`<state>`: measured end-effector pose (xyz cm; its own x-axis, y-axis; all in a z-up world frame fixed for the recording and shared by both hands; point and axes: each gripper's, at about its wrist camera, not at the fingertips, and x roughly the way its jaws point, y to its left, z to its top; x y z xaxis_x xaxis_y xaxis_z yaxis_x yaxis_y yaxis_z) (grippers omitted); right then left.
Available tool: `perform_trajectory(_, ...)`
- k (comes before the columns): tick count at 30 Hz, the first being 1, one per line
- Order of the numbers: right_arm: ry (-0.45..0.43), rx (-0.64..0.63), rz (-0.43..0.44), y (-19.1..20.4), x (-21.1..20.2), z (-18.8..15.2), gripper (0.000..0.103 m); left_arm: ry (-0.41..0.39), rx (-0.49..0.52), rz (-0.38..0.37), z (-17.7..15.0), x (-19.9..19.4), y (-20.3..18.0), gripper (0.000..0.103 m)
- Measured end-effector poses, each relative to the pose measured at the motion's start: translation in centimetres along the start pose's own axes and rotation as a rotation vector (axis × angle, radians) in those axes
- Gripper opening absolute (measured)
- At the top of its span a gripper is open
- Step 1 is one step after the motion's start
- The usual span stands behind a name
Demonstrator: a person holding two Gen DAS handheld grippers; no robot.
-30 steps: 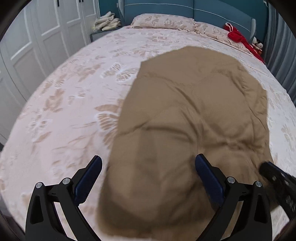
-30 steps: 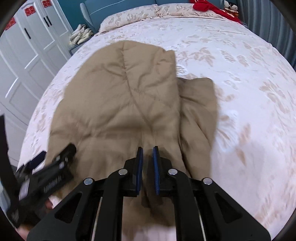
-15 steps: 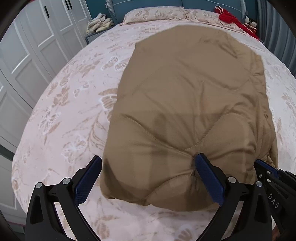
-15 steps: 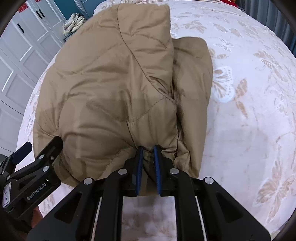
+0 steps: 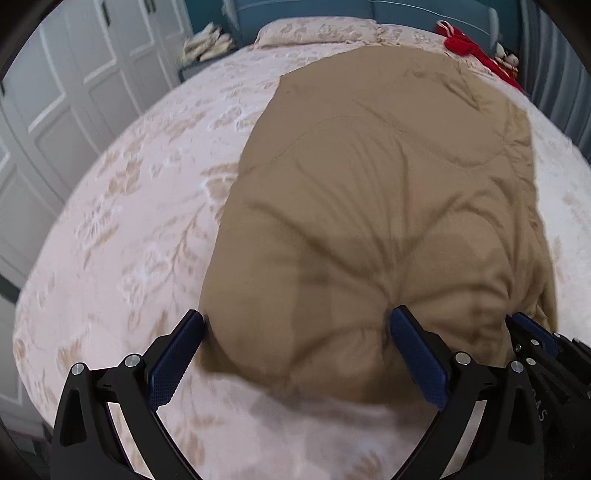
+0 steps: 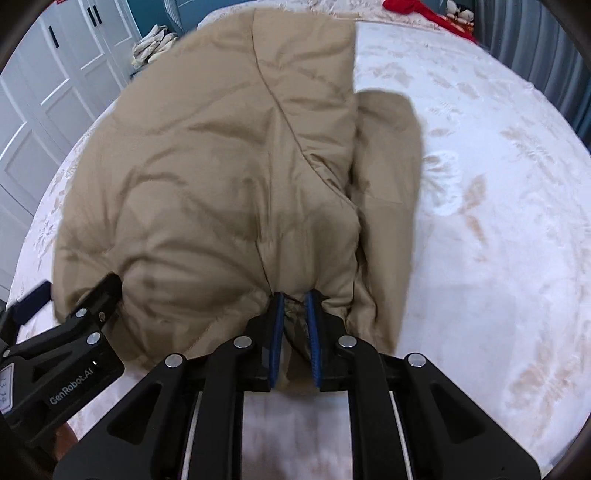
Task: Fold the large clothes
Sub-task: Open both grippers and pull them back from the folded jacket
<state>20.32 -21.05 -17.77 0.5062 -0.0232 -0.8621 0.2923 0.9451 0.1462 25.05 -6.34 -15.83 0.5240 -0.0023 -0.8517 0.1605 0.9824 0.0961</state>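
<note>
A tan quilted jacket (image 5: 369, 184) lies folded on the bed, its puffy near edge towards me. My left gripper (image 5: 297, 315) is open wide, and that near edge bulges between its blue pads without being pinched. Just to the right, my right gripper (image 6: 294, 295) pinches a bunch of the jacket (image 6: 221, 166) at its near edge; its jaws are opening a little, with the fabric still between the pads. A narrower folded part sticks out on the jacket's right side. Each gripper shows at the edge of the other's view.
The bed (image 5: 110, 240) has a pale floral cover, with pillows (image 5: 314, 31) at the head. A red garment (image 5: 465, 40) lies at the far right corner. White wardrobe doors (image 5: 55, 110) stand on the left, and folded items (image 5: 207, 44) sit on a nightstand.
Both grippers have sunk towards the bed. The jacket's near edge, which ran past the frame's bottom, now rests on the cover between the left fingers. The right pads stand slightly farther apart.
</note>
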Motion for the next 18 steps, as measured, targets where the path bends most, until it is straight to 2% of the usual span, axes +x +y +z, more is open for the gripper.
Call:
perform_trajectory(2,-0.053,-0.007,0.003,0.4,-2.9,-1.0,0.025,0.017,-0.016,-0.015,-0.8,-1.1,0.4,0.098)
perform_trajectory(4,-0.106,-0.027,0.001,0.9,-5.9,-2.5,0.048,0.011,-0.025,-0.011,-2.1,-2.8,0.9,0.098)
perform_trajectory(7,-0.176,-0.030,-0.009,1.2,-9.9,-5.2,0.059,-0.032,-0.034,0.005,-4.1,-5.8,1.3,0.098)
perform_trajectory(12,-0.236,-0.051,-0.040,0.9,-13.6,-9.1,0.066,-0.137,0.004,0.046,-7.4,-10.7,1.3,0.098)
perform_trajectory(18,-0.260,-0.064,-0.041,0.8,-16.0,-12.2,0.068,-0.201,0.012,0.066,-9.7,-14.3,1.6,0.098)
